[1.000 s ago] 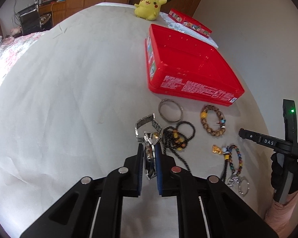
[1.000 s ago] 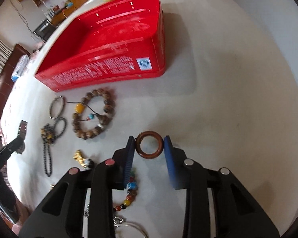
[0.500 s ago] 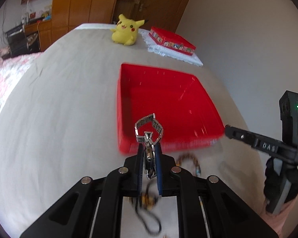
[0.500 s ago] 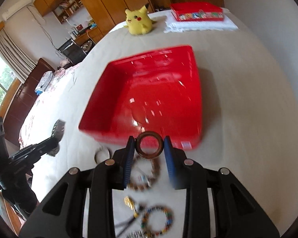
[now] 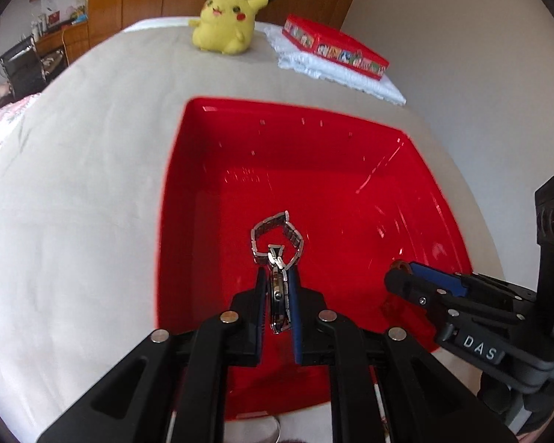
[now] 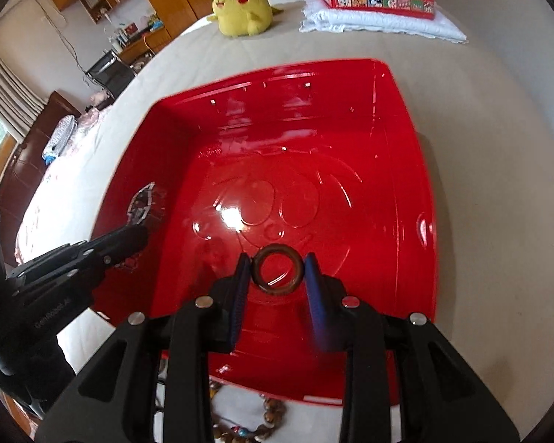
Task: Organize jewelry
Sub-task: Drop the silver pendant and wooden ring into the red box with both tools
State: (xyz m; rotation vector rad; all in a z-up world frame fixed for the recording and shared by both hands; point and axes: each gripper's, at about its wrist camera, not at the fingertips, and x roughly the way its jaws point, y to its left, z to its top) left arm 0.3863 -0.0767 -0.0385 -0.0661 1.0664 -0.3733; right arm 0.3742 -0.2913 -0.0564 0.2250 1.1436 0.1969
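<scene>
My left gripper (image 5: 277, 280) is shut on a silver metal watch (image 5: 277, 240), whose band loops out past the fingertips above the near left part of an open red box (image 5: 351, 140). In the right wrist view my right gripper (image 6: 277, 269) is shut on a brown ring-shaped bangle (image 6: 277, 270), held over the near middle of the red box (image 6: 406, 184). The left gripper (image 6: 136, 236) with the watch (image 6: 142, 203) shows at that view's left, over the box's left wall. The right gripper (image 5: 406, 273) enters the left wrist view from the right.
The box lies on a beige bedsheet (image 5: 74, 203). A wooden bead bracelet (image 6: 269, 417) lies on the sheet just before the box's near rim. At the far end sit a yellow plush toy (image 5: 225, 26) and a red tin (image 5: 336, 46) on a white cloth.
Both grippers have moved forward from above the jewelry on the sheet to above the red box, each carrying its piece. The loose jewelry has dropped out of view below.
</scene>
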